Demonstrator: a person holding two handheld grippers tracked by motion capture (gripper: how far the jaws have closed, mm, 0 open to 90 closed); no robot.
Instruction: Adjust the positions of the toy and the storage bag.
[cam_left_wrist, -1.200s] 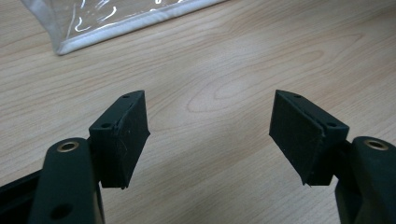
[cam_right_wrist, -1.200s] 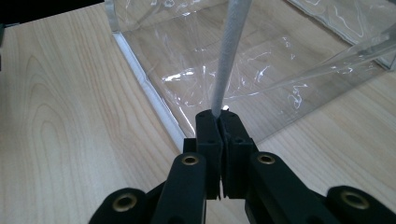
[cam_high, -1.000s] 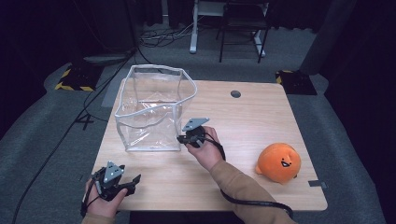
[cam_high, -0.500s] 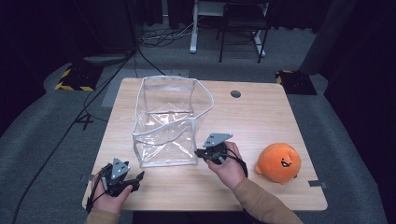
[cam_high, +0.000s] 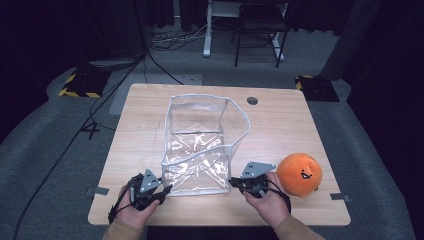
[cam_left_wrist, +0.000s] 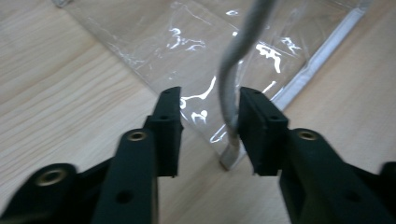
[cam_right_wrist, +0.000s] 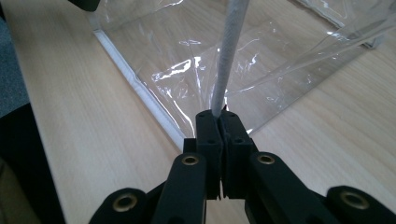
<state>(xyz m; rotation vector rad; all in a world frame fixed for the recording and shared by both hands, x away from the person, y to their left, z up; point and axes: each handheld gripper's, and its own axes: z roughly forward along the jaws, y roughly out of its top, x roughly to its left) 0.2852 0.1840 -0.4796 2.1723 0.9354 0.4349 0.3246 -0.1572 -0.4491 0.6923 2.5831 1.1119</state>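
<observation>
Both hands had come back toward the near edge of the table since the earlier pictures, and the clear plastic bag had come with them — it stood nearer the person, its near wall just ahead of the two grippers, the orange plush toy on the table just beside the right hand.

The right gripper was clenched on the bag's white rim cord, which rose straight out from between its pressed-together jaws. The left gripper had just been closing; its jaws stood around the rim cord at the bag's near left corner, the cord lying against the right jaw while the left jaw was clearly apart from it, so it was not yet gripping.

What could go wrong, as I judged it: if the left hand pulled before its jaws met, the cord could slide out and the corner drop — the bag would then hang from the right grip alone and sag or twist. Pulling the two grips too far apart could flatten the soft walls and close the mouth.
</observation>
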